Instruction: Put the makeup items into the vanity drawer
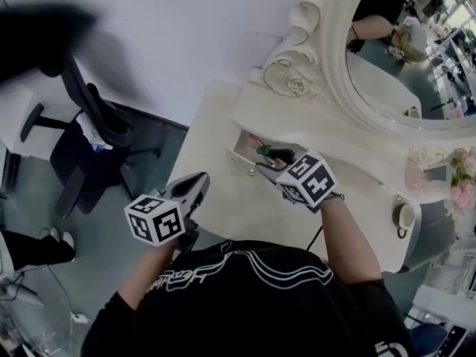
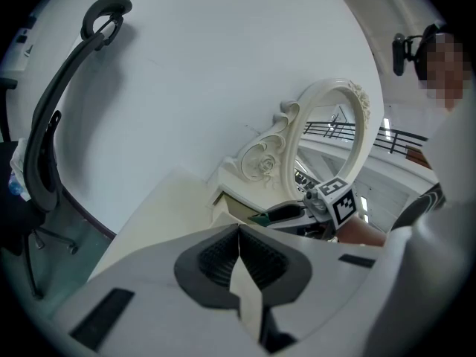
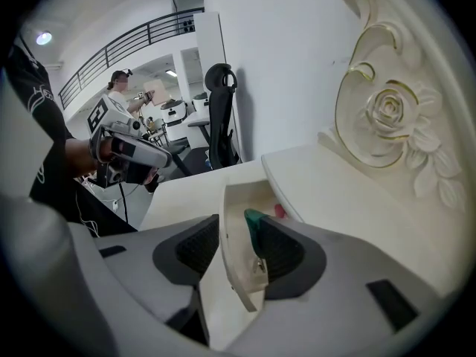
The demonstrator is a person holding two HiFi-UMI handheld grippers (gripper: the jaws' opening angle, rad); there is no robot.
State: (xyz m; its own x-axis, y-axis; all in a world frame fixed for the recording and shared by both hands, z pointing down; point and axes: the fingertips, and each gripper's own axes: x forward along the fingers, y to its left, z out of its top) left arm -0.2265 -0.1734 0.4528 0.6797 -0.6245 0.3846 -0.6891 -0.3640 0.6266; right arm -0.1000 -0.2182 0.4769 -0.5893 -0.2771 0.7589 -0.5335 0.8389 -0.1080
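The vanity drawer (image 1: 239, 153) stands pulled out under the white tabletop (image 1: 223, 199). A green makeup item (image 1: 262, 150) and a small pink one (image 1: 255, 138) lie inside it. My right gripper (image 1: 269, 159) reaches over the drawer with its jaws open. In the right gripper view the drawer's front panel (image 3: 236, 274) stands between the jaws of that gripper (image 3: 232, 229), and the green item (image 3: 253, 222) rests by the right-hand pad, with the pink item (image 3: 280, 211) beyond. My left gripper (image 1: 198, 181) hovers at the table's left front, shut and empty (image 2: 239, 233).
An ornate oval mirror (image 1: 387, 73) with carved roses rises behind the drawer. A cup (image 1: 405, 218) and pink flowers (image 1: 465, 177) sit at the table's right end. A black office chair (image 1: 97, 132) stands on the floor to the left.
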